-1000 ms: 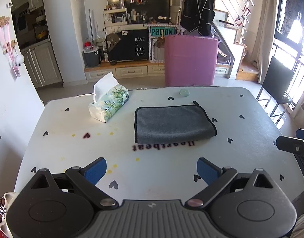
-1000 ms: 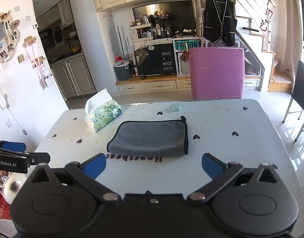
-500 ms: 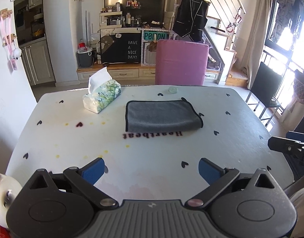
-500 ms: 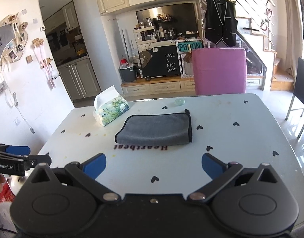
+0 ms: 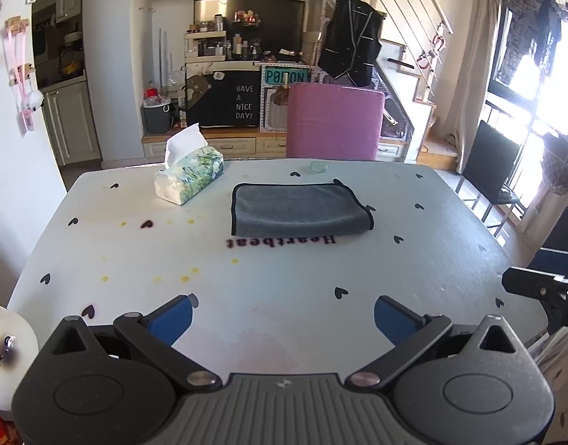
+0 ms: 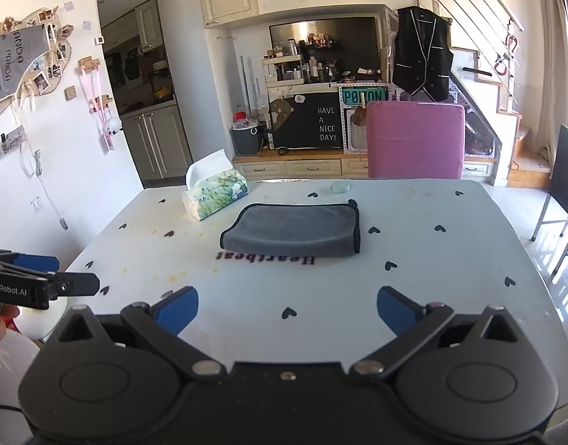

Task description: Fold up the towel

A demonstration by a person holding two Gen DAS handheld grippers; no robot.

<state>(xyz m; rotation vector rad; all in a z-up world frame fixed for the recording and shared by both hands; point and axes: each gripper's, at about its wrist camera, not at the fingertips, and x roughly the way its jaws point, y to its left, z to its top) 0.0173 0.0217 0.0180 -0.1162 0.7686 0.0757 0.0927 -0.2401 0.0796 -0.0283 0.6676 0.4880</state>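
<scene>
Grey towel lies folded flat mid-desk, toward the far edge, touching neither tool. Tissue pack near far-left corner. Left hand-held gripper and right hand-held gripper: both over the near edge, fingers spread wide, holding nothing.

I'm working in a lived-in home: behind the white heart-printed dining table stands a pink upholstered chair, past it cream kitchen cabinets, a cluttered shelf of bottles, a black vest by the staircase
</scene>
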